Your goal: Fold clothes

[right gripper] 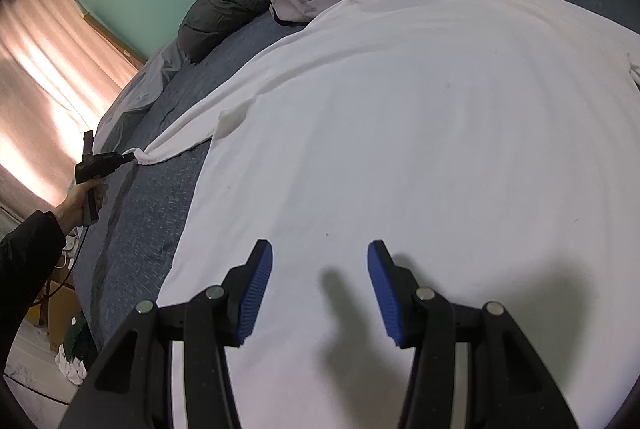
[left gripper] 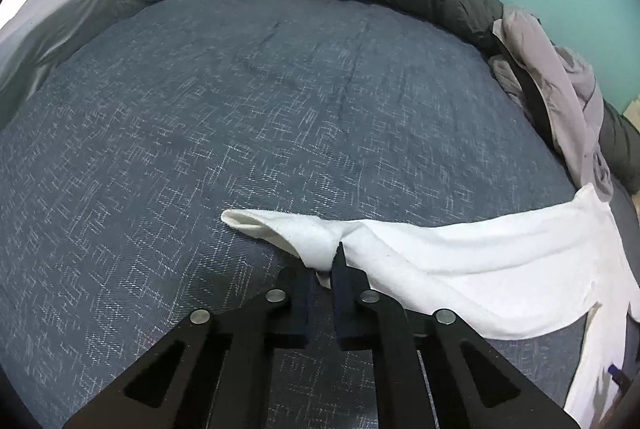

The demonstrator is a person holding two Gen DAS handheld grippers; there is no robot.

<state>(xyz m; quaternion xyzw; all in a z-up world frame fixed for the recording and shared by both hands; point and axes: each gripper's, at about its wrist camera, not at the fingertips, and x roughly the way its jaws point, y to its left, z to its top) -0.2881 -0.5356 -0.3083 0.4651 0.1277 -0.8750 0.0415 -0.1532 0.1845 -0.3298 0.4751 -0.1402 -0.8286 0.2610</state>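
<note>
The fold looks barely begun. The white shirt [right gripper: 420, 133] lies spread flat on the bed [left gripper: 200, 133]. The left gripper [left gripper: 324, 269] is clamped on its sleeve [left gripper: 304, 237]. The right gripper [right gripper: 320, 269], jaws apart and empty, hovers just above the shirt's body, probably near the hem.

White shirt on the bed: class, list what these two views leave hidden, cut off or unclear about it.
- Right wrist view: the white shirt runs past the right and bottom edges, so its far sleeve and hem are cut off.
- Left wrist view: the sleeve tip disappears between the left gripper fingers; how much cloth is pinched is hidden.
- Right wrist view: the right gripper casts a shadow, hiding any creases there.
- Neither view shows the collar.
</note>
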